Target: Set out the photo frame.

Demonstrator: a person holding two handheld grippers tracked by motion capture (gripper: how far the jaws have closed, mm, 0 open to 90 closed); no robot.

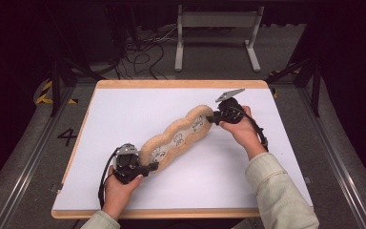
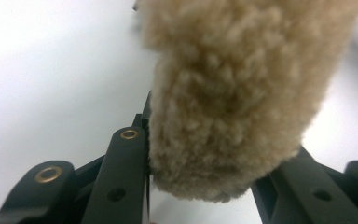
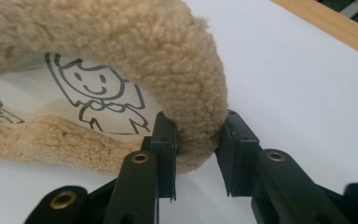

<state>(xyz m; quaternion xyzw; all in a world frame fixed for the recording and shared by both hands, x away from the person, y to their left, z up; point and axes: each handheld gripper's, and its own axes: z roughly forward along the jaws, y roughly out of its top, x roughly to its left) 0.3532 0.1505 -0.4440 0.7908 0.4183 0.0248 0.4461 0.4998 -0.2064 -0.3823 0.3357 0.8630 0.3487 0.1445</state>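
One long tan fleece cushion [image 1: 176, 136] with a lobed, wavy outline lies diagonally across the white table top [image 1: 124, 119], running from near left to far right. Its border is thick, curly pile; the inner panel [image 1: 178, 139] is pale and smooth, printed with line-drawn cartoon figures, one a smiling figure [image 3: 98, 100] seen in the right gripper view. The near end sits pinched between the jaws of the left gripper [image 1: 148, 167]. The far end is clamped by its fleece rim in the right gripper [image 1: 213, 118].
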